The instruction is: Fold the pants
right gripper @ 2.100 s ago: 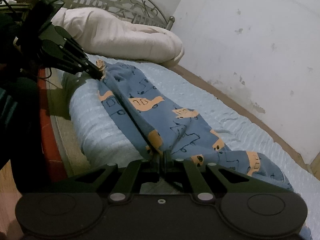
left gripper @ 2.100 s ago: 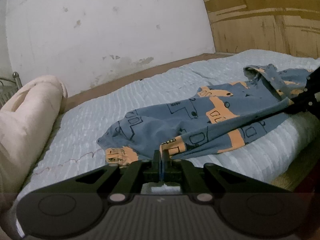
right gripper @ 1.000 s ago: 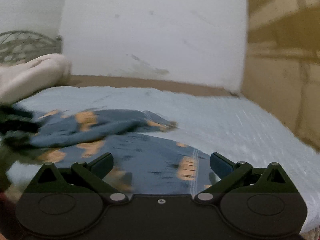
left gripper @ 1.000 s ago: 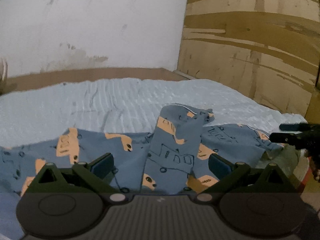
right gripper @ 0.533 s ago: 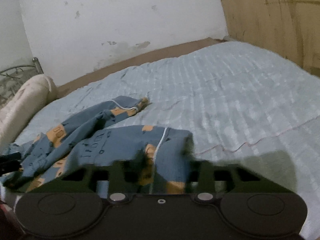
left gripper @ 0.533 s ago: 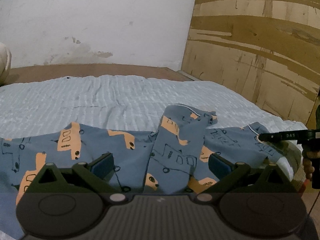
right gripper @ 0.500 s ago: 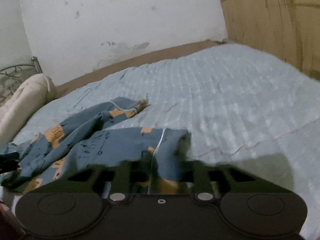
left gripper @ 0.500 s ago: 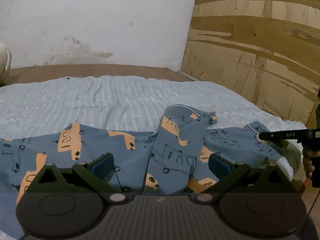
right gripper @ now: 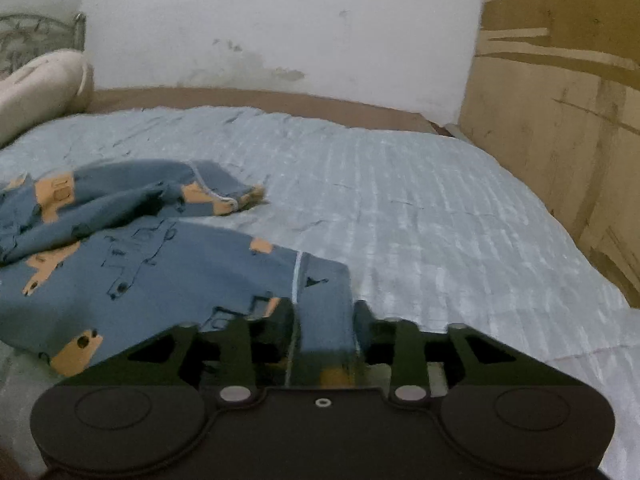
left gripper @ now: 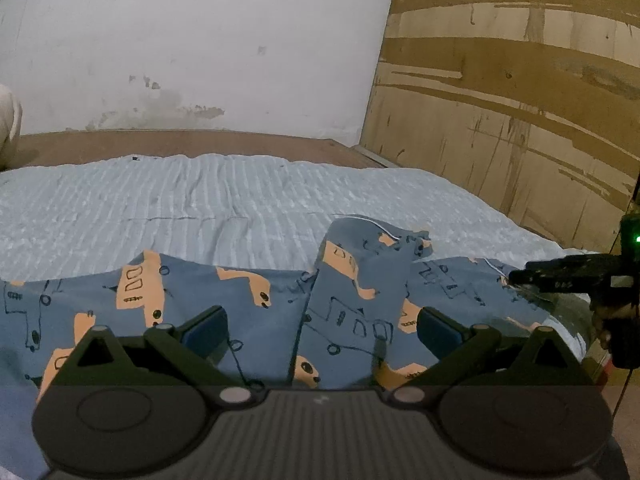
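Pants (left gripper: 248,300), blue with orange print, lie spread along the near edge of the bed (left gripper: 200,200). Left gripper (left gripper: 320,326) hovers over them, jaws spread wide. Right gripper (right gripper: 324,322), jaws just opening, straddles the cuff without pressing it.

Right tool (right gripper: 325,322), jaws just opening, straddles pants (right gripper: 168,272) hem.

No readable text is showing anywhere; the right gripper (left gripper: 520,278), at three o'clock, is perhaps bearing faint, illegible marks.
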A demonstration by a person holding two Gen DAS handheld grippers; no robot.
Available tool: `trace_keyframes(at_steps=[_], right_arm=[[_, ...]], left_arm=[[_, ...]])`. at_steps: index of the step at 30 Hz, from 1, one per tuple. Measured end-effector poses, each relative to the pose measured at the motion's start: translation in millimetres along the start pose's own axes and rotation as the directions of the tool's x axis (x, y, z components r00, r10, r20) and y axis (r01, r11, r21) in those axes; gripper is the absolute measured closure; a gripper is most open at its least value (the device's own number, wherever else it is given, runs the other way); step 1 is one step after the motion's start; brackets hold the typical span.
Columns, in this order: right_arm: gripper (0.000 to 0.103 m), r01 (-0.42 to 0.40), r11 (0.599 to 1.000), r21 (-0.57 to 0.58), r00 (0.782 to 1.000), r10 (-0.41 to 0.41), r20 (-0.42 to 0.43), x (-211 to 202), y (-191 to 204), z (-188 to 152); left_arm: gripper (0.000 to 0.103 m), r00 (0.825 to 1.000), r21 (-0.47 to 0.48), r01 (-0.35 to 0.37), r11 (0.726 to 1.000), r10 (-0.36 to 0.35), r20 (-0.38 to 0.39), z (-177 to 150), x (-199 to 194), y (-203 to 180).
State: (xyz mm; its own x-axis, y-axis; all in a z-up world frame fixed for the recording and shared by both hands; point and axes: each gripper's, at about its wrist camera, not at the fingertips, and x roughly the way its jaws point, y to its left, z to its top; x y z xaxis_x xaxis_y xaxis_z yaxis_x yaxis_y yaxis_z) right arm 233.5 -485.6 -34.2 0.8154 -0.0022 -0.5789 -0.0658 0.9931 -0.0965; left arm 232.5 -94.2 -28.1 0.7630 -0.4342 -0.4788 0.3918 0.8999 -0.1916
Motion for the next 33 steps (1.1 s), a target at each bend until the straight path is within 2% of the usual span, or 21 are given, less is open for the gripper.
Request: trace_keyframes(at_steps=[2,4,8,10,14,17,21,22,24,27,30,33], right_arm=[[0.03,0.004,1.0,0.008,1.0,-0.005,0.027,-6,1,6],[0.02,-0.018,1.0,-0.012,0.998,0.018,0.054,-10,8,17],[0.008,-0.096,0.994,-0.049,0.993,0.099,0.066,-2,37,52],[0.006,-0.145,0.988,-0.051,0.988,0.148,0.051,10,56,70],[0.006,-0.242,0.97,-0.003,0.97,0.242,-0.003,49,98,112],[0.007,-0.269,0.962,0.05,0.96,0.272,-0.061,82,130,139],[0.007,-0.255,0.963,0.085,0.952,0.265,-0.154,111,167,156],[0.007,-0.241,0.968,0.069,0.952,0.25,-0.178,114,175,157],[0.007,-0.198,0.98,-0.01,0.956,0.191,-0.221,115,193,158],[0.007,-0.146,0.982,-0.121,0.96,0.111,-0.256,111,203,151],[0.01,-0.117,0.98,-0.158,0.96,0.071,-0.27,107,200,144],[0.037,-0.116,0.984,-0.137,0.962,0.077,-0.262,99,186,140]], left_arm=[[0.001,1.0,-0.017,0.006,1.0,-0.006,-0.01,2,2,2],[0.001,1.0,-0.049,0.013,0.999,-0.014,-0.022,4,5,5],[0.001,0.999,-0.146,0.02,0.989,-0.025,-0.033,6,10,13],[0.005,0.999,-0.191,0.026,0.981,-0.034,-0.037,7,13,17],[0.02,0.997,-0.239,0.029,0.971,-0.045,-0.063,8,22,22],[0.039,0.992,-0.267,0.064,0.962,-0.09,-0.086,8,29,25],[0.088,0.983,-0.28,0.095,0.955,-0.134,-0.125,10,37,27],[0.095,0.983,-0.274,0.097,0.957,-0.136,-0.126,10,37,26],[0.101,0.984,-0.248,0.107,0.963,-0.139,-0.113,11,34,22],[0.103,0.985,-0.177,0.14,0.974,-0.155,-0.078,12,25,11],[0.103,0.985,-0.072,0.161,0.984,-0.165,-0.045,12,15,-7],[0.103,0.985,0.014,0.174,0.985,-0.174,-0.021,10,6,-20]])
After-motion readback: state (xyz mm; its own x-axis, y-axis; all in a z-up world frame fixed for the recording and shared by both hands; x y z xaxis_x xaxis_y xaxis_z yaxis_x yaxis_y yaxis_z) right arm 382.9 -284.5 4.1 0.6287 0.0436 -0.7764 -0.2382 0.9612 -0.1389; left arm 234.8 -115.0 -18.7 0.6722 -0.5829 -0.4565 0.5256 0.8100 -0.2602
